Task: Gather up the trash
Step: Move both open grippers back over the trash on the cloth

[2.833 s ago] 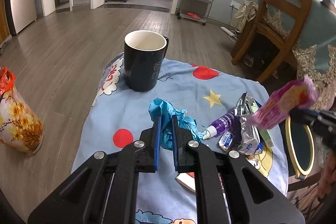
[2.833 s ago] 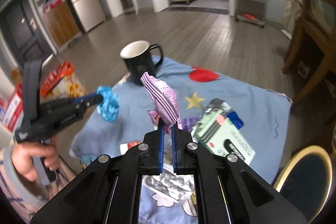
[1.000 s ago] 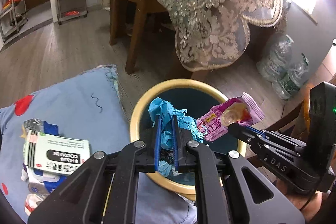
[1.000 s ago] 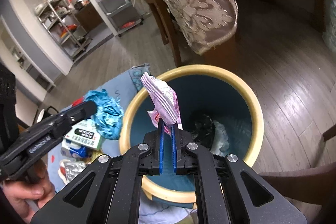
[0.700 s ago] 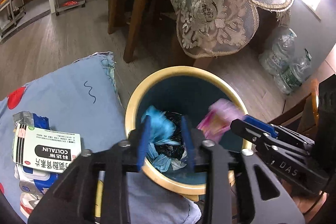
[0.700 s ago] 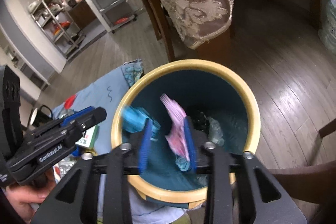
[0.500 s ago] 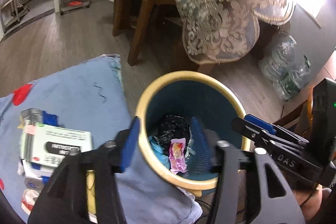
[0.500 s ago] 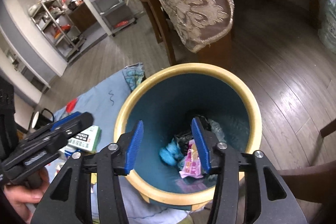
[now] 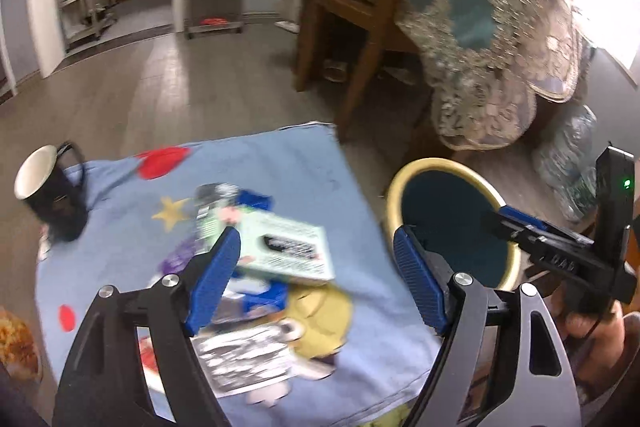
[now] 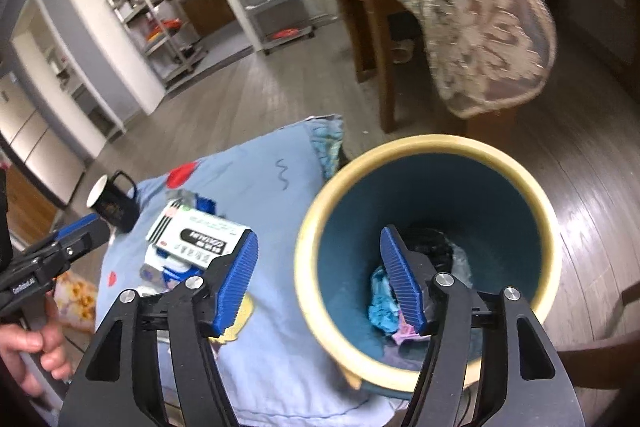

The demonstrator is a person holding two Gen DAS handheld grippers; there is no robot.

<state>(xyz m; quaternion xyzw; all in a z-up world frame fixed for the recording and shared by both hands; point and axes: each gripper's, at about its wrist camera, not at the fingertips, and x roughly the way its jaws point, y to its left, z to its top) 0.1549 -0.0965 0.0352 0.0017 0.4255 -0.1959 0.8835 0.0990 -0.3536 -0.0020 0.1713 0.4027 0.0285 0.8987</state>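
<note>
Both grippers are empty, their fingers spreading wider. The left gripper [image 9: 316,271] hangs over the right edge of the bench [image 9: 120,227], above a white medicine box [image 9: 288,247] and foil wrappers [image 9: 240,359]. The right gripper [image 10: 320,267] straddles the near rim of the yellow-rimmed bin [image 10: 440,143] beside that edge. Inside the bin lie the blue crumpled trash [image 10: 380,303] and pink wrapper [image 10: 404,337]. A black mug [image 9: 48,203] stands at the bench's far left corner

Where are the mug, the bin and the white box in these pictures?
mug [image 9: 48,205]: left wrist view, on its dark side.
bin [image 10: 432,147]: right wrist view, on its yellow rim.
white box [image 10: 200,233]: right wrist view, on its printed top face.
</note>
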